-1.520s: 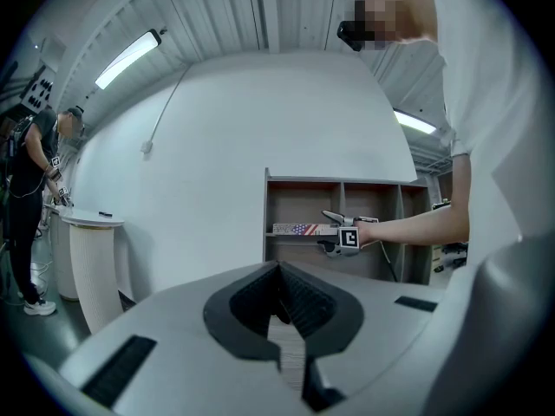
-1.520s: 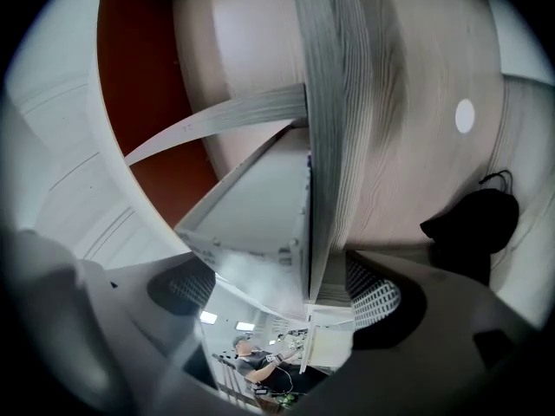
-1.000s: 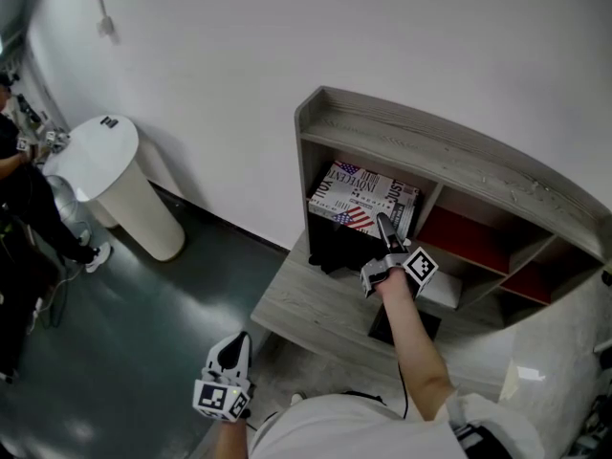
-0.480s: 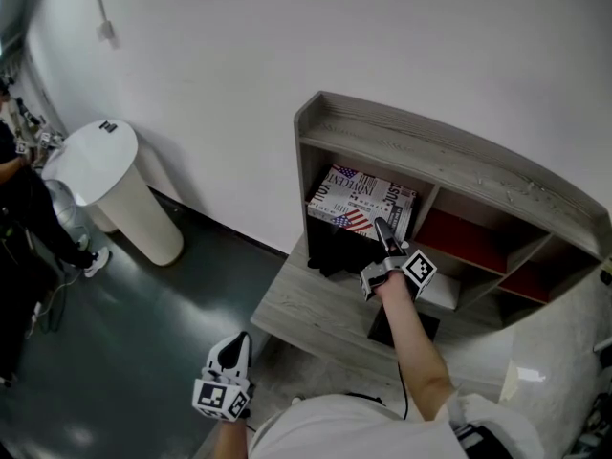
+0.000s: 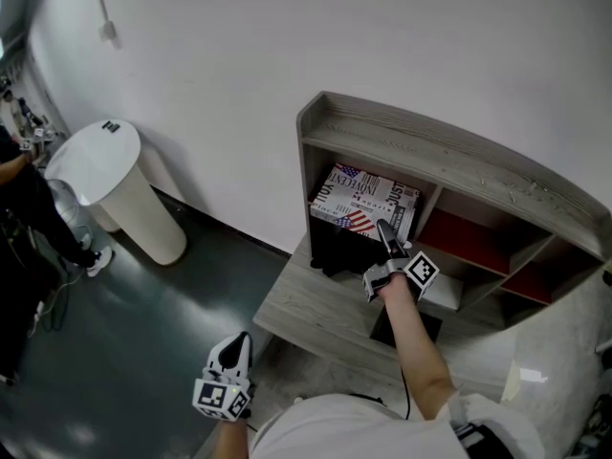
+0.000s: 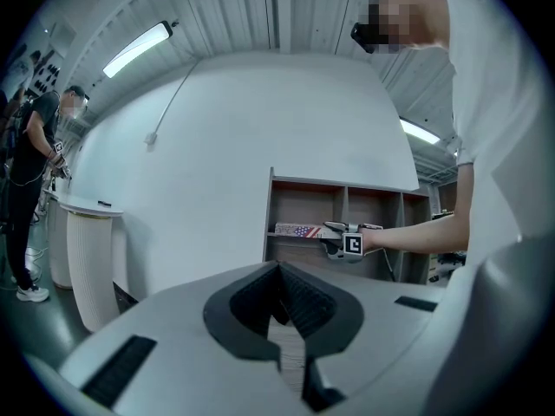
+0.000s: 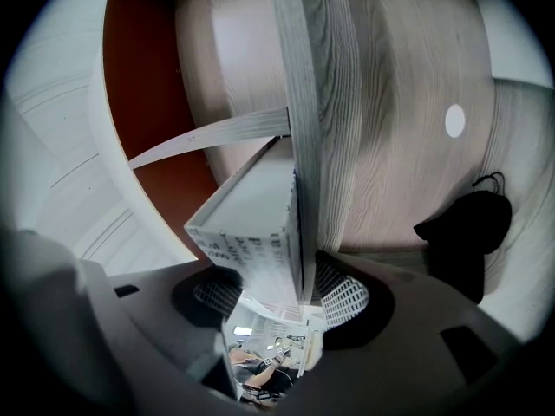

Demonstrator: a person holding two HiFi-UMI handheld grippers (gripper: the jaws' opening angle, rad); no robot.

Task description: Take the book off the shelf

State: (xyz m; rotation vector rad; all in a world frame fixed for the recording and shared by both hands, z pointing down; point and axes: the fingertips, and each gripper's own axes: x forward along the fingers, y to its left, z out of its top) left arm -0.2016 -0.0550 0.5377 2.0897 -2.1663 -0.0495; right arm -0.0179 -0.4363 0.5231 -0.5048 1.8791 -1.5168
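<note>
In the upper left compartment of the grey, wood-grained shelf against the white wall, the book lies flat, a thick rectangular block with a glossy cover of flag print and black lettering. The person's right arm stretches straight out to it, and the right gripper tips slightly upward; its fingers, which have just been closing, clamp the book's near corner between their meshed pads. The left gripper hangs low at the person's side, level, its dark ribbed fingers pressed together and empty.
</note>
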